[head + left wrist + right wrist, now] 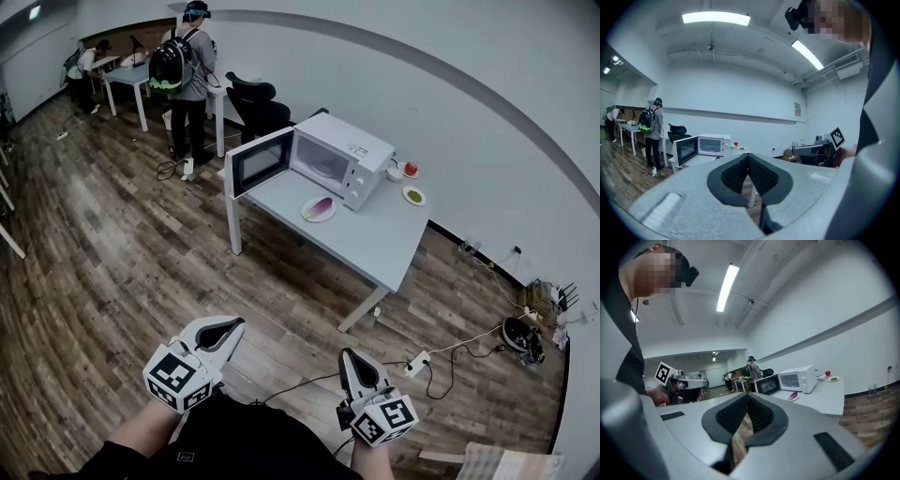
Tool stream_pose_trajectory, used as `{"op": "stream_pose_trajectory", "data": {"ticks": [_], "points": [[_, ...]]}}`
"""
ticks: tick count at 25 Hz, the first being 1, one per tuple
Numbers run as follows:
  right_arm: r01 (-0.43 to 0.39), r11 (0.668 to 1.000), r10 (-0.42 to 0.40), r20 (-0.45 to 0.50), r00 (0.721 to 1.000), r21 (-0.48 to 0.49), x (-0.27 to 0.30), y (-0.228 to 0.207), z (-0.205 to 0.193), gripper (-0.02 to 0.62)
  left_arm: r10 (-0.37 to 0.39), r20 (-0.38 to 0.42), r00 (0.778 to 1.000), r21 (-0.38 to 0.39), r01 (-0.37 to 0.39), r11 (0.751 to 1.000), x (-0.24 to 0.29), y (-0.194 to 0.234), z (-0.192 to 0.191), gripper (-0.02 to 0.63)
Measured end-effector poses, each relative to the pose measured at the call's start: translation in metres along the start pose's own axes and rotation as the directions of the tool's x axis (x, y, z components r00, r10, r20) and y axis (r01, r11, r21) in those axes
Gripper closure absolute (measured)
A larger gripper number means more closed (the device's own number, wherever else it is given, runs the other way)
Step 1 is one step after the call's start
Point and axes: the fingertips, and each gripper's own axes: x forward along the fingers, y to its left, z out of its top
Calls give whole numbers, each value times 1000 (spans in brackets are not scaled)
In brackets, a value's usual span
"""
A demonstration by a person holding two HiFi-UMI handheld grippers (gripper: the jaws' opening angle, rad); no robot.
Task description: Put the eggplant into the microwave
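Both claws are clenched and empty, held low in front of the person, well away from the counter [380,239]. The left claw [229,329] has its tips pressed together with nothing between them, and the right claw [351,360] is the same. In the left gripper view the left claw's pads [759,174] meet at the tip, with only floor showing through the gap below. The right gripper view matches for the right claw.

The eggplant [321,206] is purple and lies on a small plate [307,214] on the counter, just in front of the microwave [349,155]. It is not inside. The microwave door [260,161] stands swung open to the left.

To the right of the microwave sit a dish with something red [410,170] and a dish with something green [413,196]. A black office chair [255,105] stands behind the counter. A person with a backpack [186,67] stands at a far table. The floor [112,272] is wood plank.
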Motion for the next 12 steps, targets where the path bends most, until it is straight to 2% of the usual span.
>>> {"op": "stream_pose_trajectory", "data": {"ticks": [4, 12], "points": [[-27, 999, 27, -8, 1000, 32, -23, -13, -8, 581, 22, 5, 1000, -6, -22, 1000, 7, -17, 5, 598], [-16, 996, 17, -14, 1000, 85, -37, -36, -15, 580, 41, 0, 999, 13, -41, 999, 21, -27, 6, 598]]}}
